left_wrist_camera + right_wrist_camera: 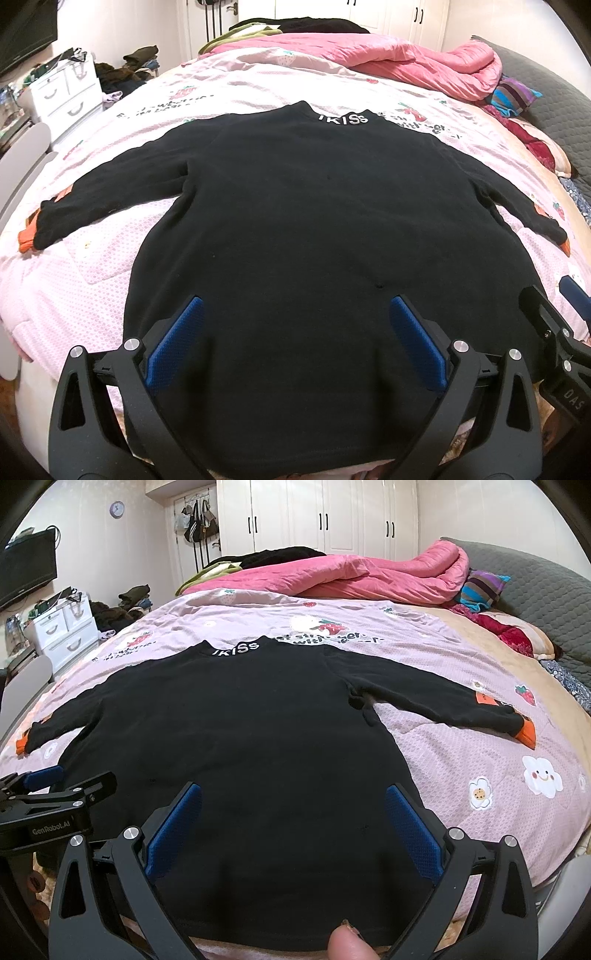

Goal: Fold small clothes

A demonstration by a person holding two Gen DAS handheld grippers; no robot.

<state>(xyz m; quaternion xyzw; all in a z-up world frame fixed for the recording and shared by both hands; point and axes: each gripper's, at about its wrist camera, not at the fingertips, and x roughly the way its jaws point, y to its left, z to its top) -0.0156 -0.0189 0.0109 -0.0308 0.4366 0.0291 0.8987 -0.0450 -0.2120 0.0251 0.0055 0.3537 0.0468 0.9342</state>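
A black long-sleeved top [295, 221] with white collar lettering and orange cuffs lies flat on the bed, sleeves spread, hem toward me; it also shows in the right wrist view [240, 731]. My left gripper [295, 314] is open and empty above the hem's left part. My right gripper [293, 805] is open and empty above the hem's right part. The right gripper also shows at the left view's right edge [554, 325], and the left gripper at the right view's left edge [55, 794]. A fingertip [347, 943] touches the hem.
The pink patterned quilt [461, 775] covers the bed. A bunched pink duvet [369, 576] and dark clothes lie at the far end. A grey headboard [546, 598] and pillows are on the right. White drawers [62, 635] stand left of the bed.
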